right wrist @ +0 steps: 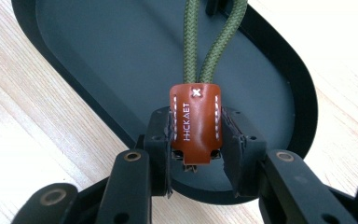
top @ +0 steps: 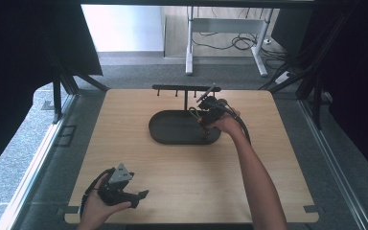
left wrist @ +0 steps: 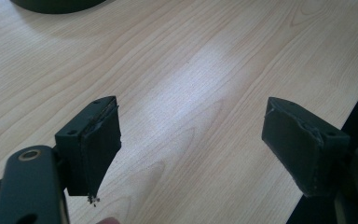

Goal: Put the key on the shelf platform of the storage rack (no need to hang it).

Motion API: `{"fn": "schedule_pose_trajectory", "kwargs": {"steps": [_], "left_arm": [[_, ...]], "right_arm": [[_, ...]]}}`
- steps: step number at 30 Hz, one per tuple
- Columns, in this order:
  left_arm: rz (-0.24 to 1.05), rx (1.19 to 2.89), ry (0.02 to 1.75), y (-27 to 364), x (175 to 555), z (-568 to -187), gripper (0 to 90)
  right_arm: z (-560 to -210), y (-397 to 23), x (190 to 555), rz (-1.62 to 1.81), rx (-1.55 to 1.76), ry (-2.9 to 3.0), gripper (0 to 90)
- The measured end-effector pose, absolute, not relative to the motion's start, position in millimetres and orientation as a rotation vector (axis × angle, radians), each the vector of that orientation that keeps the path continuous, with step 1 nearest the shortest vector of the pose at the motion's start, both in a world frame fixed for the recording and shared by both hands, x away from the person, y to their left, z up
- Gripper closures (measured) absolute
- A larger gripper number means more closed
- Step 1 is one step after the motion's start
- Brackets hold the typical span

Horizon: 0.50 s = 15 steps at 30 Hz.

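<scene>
Over the tray (right wrist: pixel 279 70), gripper-clamped leather tab (right wrist: pixel 196 123).

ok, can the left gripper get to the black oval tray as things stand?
Probably yes: the left gripper is open and holds nothing, with bare wooden table between it and the black oval tray. The right gripper holds a keychain over its right end.

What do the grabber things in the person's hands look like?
Both grippers are black. The left gripper has a grey three-cornered plate on top, a black cable and flat jaw pads. The right gripper trails a thick black cable too. The forearms are bare, no sleeves.
</scene>
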<state>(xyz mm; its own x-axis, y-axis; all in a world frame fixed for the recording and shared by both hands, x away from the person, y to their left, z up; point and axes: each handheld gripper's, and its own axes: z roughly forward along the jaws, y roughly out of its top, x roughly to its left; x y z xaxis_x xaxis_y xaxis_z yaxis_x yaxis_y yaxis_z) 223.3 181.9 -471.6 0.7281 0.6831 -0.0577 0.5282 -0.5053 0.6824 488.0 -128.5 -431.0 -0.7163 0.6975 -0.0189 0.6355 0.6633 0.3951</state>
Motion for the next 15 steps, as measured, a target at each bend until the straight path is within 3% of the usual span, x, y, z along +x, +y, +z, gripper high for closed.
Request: {"fn": "schedule_pose_trajectory", "kwargs": {"steps": [15], "left_arm": [[0.284, 2.229, 0.902, 179.8, 223.5, -472.5, 20.4]], "right_arm": [[-422.5, -134.0, 479.3, 0.585, 1.078, 2.694, 57.8]]}}
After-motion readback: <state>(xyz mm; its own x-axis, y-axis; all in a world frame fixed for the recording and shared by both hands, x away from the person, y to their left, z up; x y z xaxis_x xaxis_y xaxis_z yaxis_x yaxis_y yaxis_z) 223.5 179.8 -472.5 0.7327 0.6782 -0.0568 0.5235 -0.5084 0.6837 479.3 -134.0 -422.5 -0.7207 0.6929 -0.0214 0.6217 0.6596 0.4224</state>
